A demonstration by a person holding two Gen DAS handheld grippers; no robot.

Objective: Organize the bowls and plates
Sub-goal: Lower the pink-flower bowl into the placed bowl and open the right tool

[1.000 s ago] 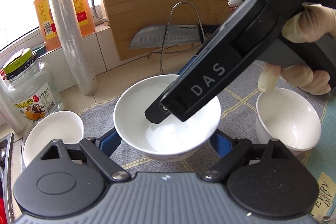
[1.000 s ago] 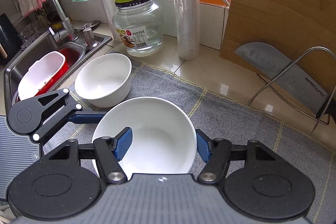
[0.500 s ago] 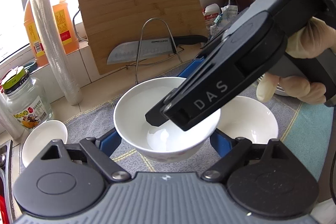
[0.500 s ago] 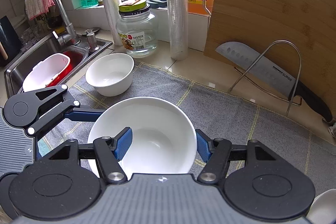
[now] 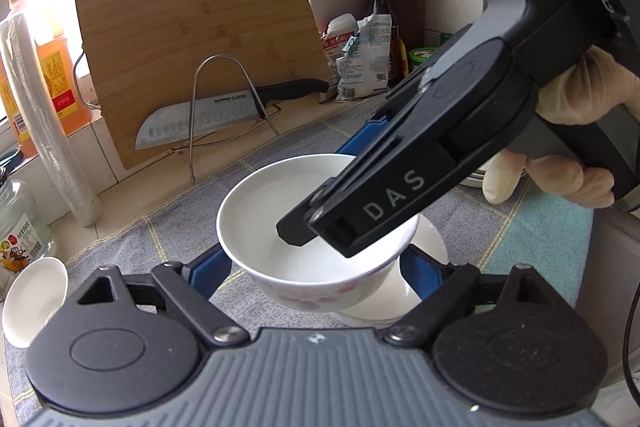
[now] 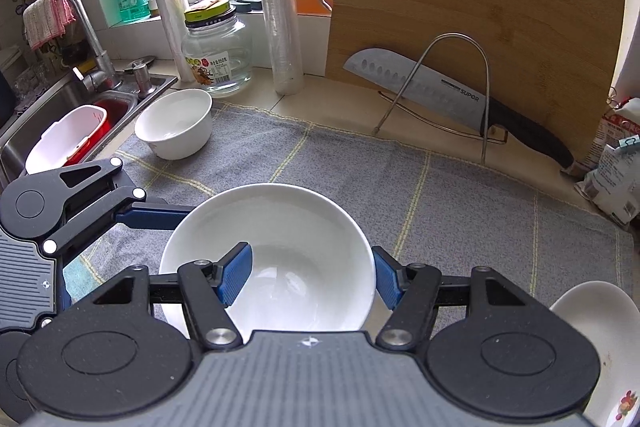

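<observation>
Left wrist view: I am holding a white bowl (image 5: 280, 227) with a faint floral print, raised just above a second white bowl (image 5: 400, 291) on the grey dish mat (image 5: 128, 243). My left gripper (image 5: 316, 269) is spread wide around its sides, and I cannot tell whether the pads are touching. My right gripper (image 6: 312, 277) is pinching the rim, one blue pad (image 6: 236, 273) inside and one outside. A third bowl (image 6: 174, 127) is sitting near the sink (image 6: 52, 99). Behind, a knife (image 6: 440, 95) is leaning on the bamboo cutting board (image 6: 500, 11).
</observation>
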